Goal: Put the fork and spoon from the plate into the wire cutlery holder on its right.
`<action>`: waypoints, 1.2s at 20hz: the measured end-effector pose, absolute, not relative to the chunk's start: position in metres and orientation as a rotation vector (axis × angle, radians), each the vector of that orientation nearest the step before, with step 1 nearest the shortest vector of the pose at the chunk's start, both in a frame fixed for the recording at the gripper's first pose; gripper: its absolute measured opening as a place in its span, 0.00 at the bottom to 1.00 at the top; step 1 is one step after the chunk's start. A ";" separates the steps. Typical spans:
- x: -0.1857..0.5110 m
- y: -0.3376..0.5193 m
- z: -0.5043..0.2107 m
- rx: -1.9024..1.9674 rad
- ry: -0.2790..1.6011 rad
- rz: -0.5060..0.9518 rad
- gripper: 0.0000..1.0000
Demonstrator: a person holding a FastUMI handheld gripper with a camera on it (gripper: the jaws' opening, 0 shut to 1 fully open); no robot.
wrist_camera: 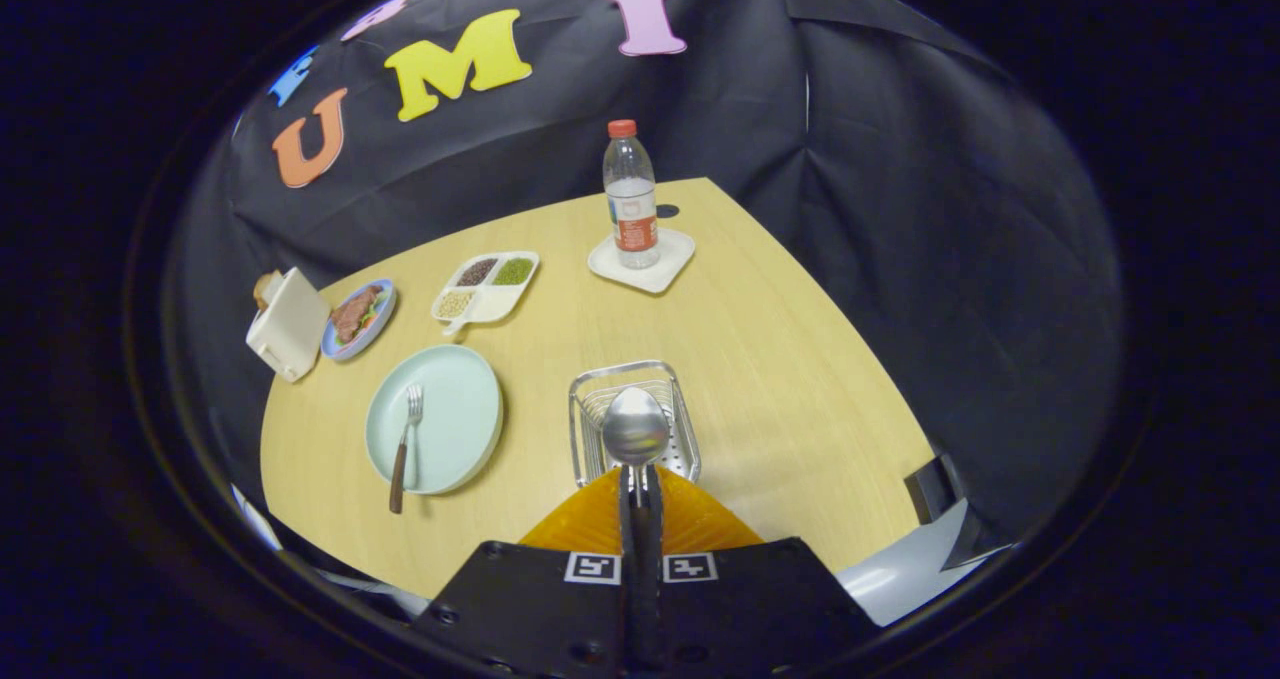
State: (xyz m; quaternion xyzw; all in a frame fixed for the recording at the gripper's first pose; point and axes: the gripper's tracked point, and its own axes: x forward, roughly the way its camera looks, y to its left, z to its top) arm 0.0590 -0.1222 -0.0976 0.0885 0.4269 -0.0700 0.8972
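I have the spoon (635,427) clamped in the gripper (640,479), both fingers pressed together on its handle, the bowl standing out just ahead of the tips. From my camera the bowl sits over the wire cutlery holder (633,421), but I cannot tell whether it touches the wire or hangs above it. The holder stands on the wooden table (800,379), just to the right of the pale green plate (437,417).

One fork (405,446) lies on that plate, tines pointing away from me, its dark handle reaching over the plate's near rim. A narrow strip of bare wood separates plate and holder.

To the right of the holder I see a wide stretch of open tabletop running to the table's right edge. The near edge of the table lies just below the plate and beside my fingers.

Further out I count one divided tray (487,287) with three filled compartments, one blue plate (360,319) of food, and one white box (288,324) at the table's left edge. One water bottle (631,195) with a red cap stands upright on one white square coaster (642,259), near the far edge, well apart from the holder. Black cloth (900,209) closes the booth behind the table.
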 end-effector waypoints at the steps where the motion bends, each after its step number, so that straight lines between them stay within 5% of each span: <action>1: 0.061 -0.122 -0.098 0.184 0.881 -0.149 0.01; 3: 0.065 -0.125 -0.095 0.193 0.862 -0.169 0.04; 18: 0.063 -0.084 -0.038 0.040 0.639 -0.109 0.80; 24: 0.070 -0.033 -0.044 0.010 0.624 -0.060 0.95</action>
